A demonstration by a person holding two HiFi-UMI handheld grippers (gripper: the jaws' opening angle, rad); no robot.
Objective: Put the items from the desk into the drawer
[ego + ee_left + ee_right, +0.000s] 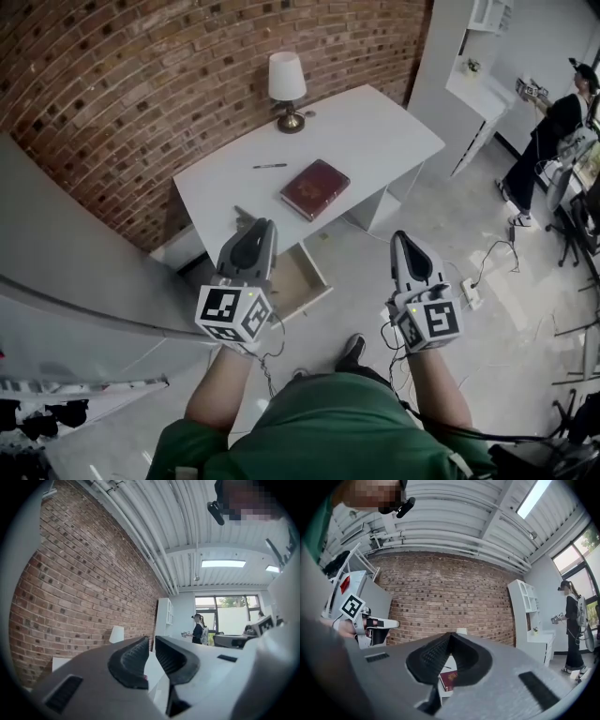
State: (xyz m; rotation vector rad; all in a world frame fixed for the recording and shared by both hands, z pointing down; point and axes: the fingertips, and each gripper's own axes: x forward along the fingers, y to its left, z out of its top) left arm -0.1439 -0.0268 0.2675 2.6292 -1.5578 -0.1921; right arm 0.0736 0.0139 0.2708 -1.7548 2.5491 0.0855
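Red book (315, 188) on desk (375, 131), beyond left gripper (260, 227)

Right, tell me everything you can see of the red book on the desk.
The red book is closed, with a dark maroon cover that looks like leather or cloth. A faint ornament on its face is too small to make out. It lies flat on the white desk, near the front edge and turned askew to the desk's sides. Only the desk touches it. Nothing rests on it, and the pen lies apart from it, further back.
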